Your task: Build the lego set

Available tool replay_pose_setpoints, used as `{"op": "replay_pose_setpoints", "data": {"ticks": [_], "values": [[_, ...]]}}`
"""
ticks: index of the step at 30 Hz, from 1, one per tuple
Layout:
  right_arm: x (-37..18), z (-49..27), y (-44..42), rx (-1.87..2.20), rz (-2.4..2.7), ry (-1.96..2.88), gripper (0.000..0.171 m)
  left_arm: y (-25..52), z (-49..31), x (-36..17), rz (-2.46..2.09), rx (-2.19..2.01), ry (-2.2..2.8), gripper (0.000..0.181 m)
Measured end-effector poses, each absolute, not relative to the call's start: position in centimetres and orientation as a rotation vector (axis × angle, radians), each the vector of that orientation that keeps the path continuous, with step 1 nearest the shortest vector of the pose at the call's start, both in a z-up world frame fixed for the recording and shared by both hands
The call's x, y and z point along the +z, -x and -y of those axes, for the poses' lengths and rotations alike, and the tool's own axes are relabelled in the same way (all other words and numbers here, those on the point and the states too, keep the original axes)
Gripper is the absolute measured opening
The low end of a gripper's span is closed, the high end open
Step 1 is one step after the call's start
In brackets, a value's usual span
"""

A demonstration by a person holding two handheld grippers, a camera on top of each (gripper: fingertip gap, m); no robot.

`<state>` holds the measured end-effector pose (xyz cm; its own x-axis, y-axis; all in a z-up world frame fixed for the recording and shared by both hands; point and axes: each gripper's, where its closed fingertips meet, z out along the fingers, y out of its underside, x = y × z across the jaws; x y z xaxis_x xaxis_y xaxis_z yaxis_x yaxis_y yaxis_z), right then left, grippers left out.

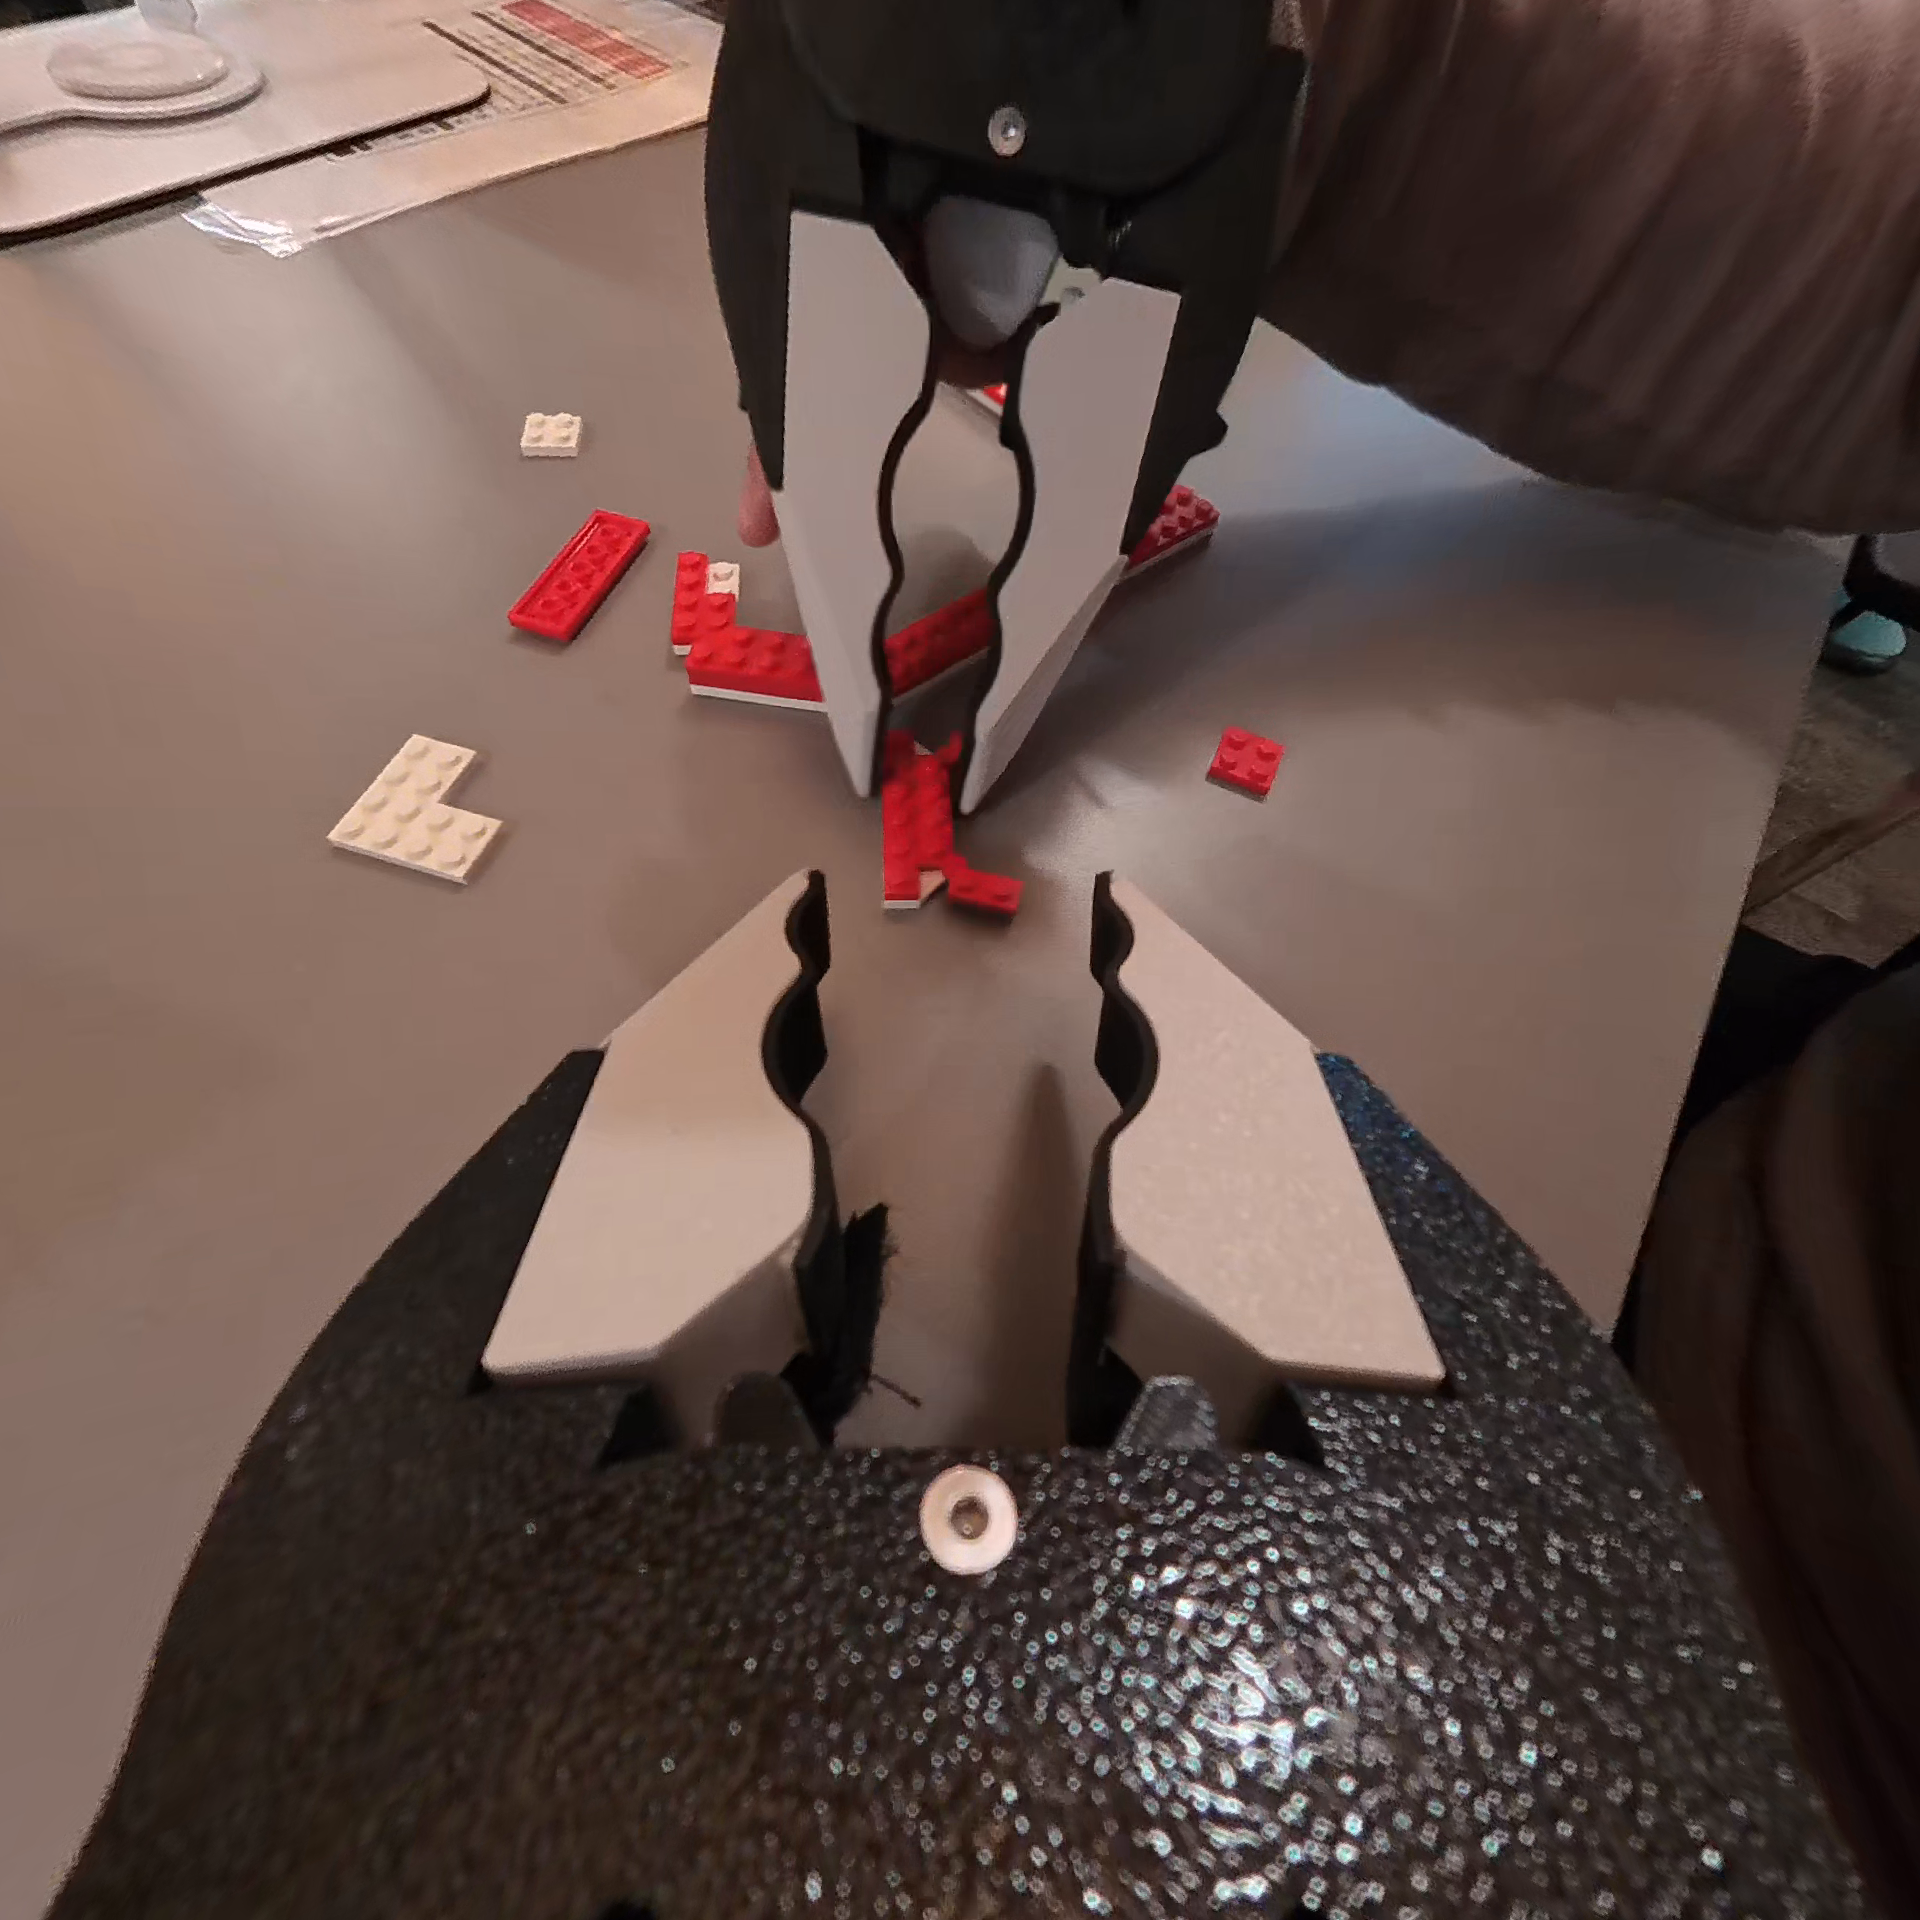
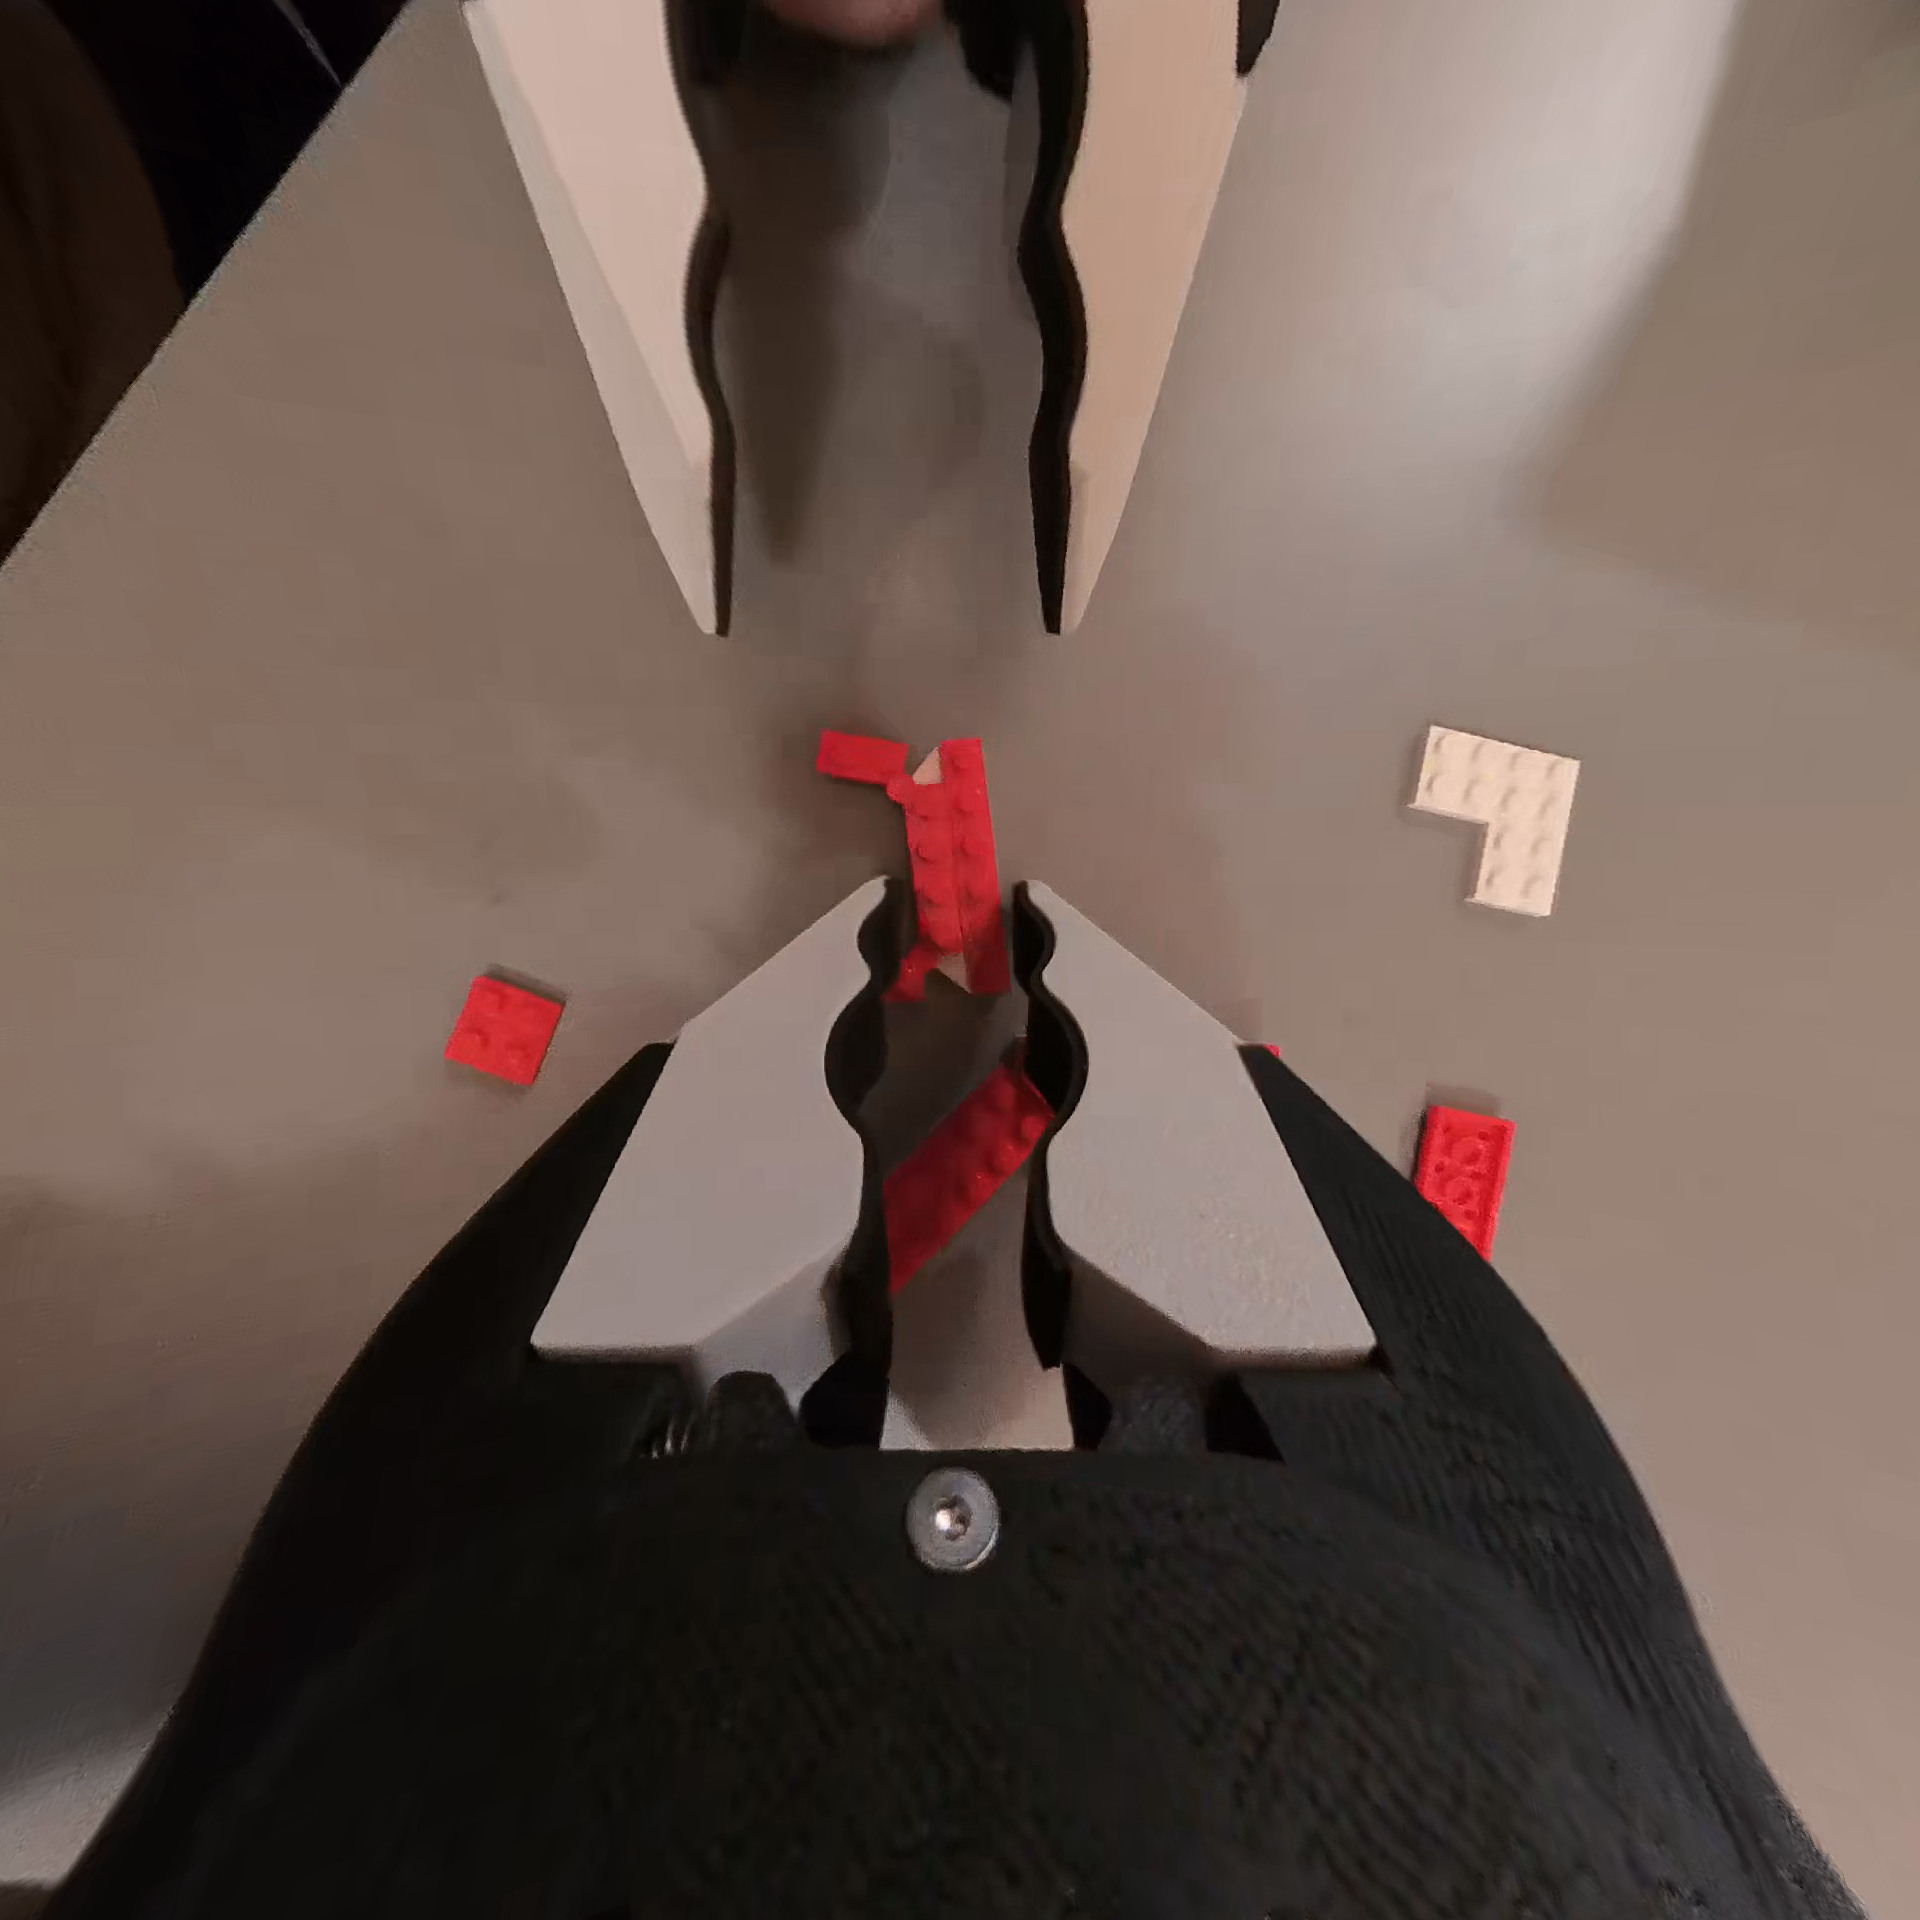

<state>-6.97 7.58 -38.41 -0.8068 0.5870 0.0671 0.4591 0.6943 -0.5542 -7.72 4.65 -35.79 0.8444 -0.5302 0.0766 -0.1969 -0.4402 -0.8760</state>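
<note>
A small red plate assembly (image 1: 920,831) with a thin white layer underneath lies on the grey table (image 1: 312,1039). My right gripper (image 1: 923,798) comes down from the far side, and its jaws are closed narrowly on the assembly's far end. In the right wrist view the assembly (image 2: 951,842) sits between that gripper's (image 2: 953,891) tips. My left gripper (image 1: 961,883) is open and empty, just short of the assembly's near end; it also shows in the right wrist view (image 2: 885,623).
Loose parts lie around: a white L plate (image 1: 416,810), a red 2x2 plate (image 1: 1245,761), a red 2x4 plate (image 1: 579,577), a red L assembly (image 1: 738,644), a white 2x2 (image 1: 551,434) and a long red plate (image 2: 966,1174). Papers (image 1: 312,114) lie far left. The table edge (image 1: 1714,935) is right. Left tips to right tips: about 5 cm. My right tips are roughly 5 cm from the long red plate (image 2: 966,1174). The left camera catches it too, in the left wrist view (image 1: 930,636).
</note>
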Motion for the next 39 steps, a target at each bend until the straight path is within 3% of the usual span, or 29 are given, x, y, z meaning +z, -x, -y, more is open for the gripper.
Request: {"op": "replay_pose_setpoints", "data": {"ticks": [1,6,10,17,23,27,34,39], "values": [[-38.5,-7.6,7.0,0.781,2.675,0.836,0.015,7.7,-4.7,-35.8,-0.530,-0.424,2.027,0.050],[-37.3,-7.7,7.1,0.780,2.625,0.801,0.015,7.8,-5.1,-35.7,-0.505,-0.339,2.035,0.056],[-35.3,-7.4,5.7,0.858,2.637,0.846,0.015,7.5,-5.0,-34.1,-0.741,-0.086,1.832,0.065],[-34.0,-7.0,4.4,0.890,2.659,0.867,0.015,6.2,-4.9,-33.1,-1.146,0.588,1.367,0.046],[-34.2,-6.2,4.4,0.892,2.682,0.848,0.015,5.0,-5.3,-34.5,-1.211,0.643,1.327,0.030],[-34.0,-5.9,4.3,0.917,2.685,0.844,0.015,5.0,-5.4,-33.8,-1.201,0.717,1.263,0.008],[-34.3,-5.7,4.4,0.935,2.683,0.843,0.015,5.0,-5.5,-33.8,-1.225,0.816,1.215,0.007],[-32.9,-7.8,5.2,0.809,2.510,0.948,0.046,5.7,-5.8,-34.2,-1.255,0.873,1.232,0.006]]}}
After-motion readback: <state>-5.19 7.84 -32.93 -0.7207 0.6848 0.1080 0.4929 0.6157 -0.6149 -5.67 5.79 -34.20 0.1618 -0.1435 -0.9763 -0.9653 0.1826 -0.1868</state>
